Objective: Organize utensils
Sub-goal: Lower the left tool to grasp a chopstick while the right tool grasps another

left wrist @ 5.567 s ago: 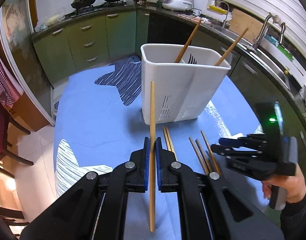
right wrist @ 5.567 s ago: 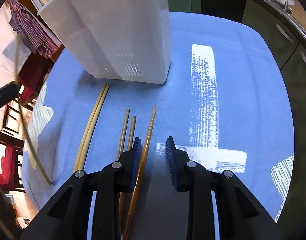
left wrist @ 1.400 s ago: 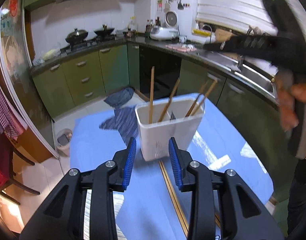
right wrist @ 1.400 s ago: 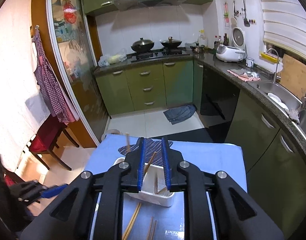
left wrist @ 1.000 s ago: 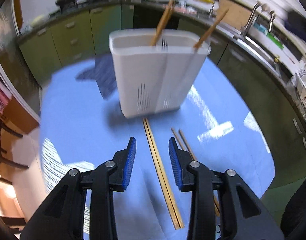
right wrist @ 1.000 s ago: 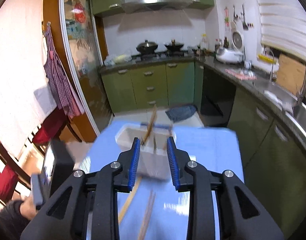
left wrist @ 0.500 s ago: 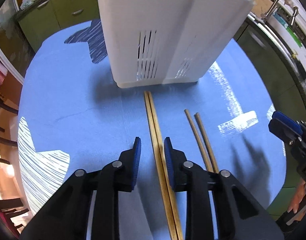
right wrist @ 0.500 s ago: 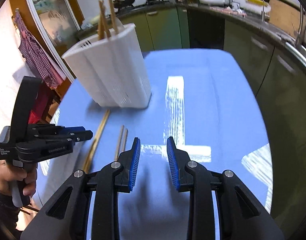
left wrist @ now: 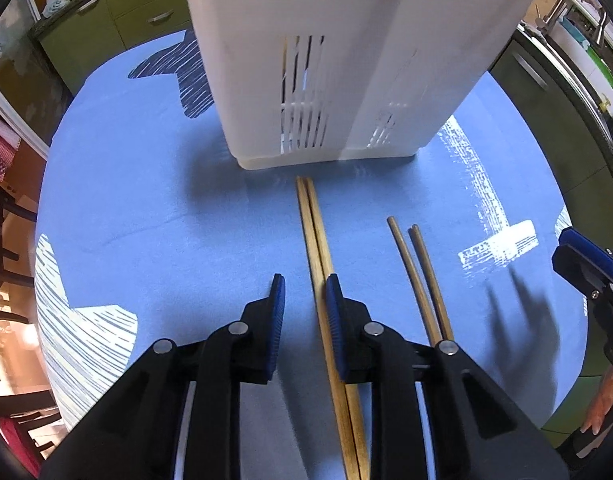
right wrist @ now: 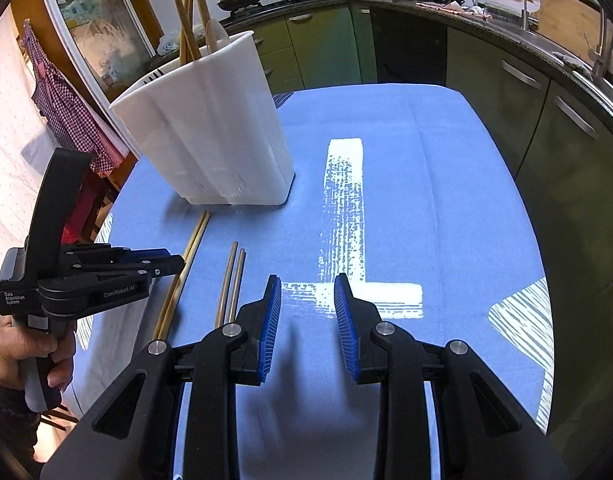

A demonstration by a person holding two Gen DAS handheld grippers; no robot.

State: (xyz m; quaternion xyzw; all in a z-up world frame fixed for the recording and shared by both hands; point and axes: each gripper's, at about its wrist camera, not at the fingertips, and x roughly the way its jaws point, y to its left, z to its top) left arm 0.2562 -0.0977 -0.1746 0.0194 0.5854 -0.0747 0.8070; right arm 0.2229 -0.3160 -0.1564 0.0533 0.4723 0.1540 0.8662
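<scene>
Now left gripper (left wrist: 302,304) has narrowed over light chopsticks (left wrist: 312,224).

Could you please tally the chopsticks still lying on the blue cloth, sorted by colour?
Light bamboo chopsticks: 2
Dark brown chopsticks: 2
Total lying on the blue cloth: 4

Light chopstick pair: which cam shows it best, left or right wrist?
Left wrist. The light chopstick pair runs down mid-frame from the white holder into the left gripper, whose jaws have just been closing. In the right wrist view the pair sits off to the side, partly hidden behind that gripper.
</scene>
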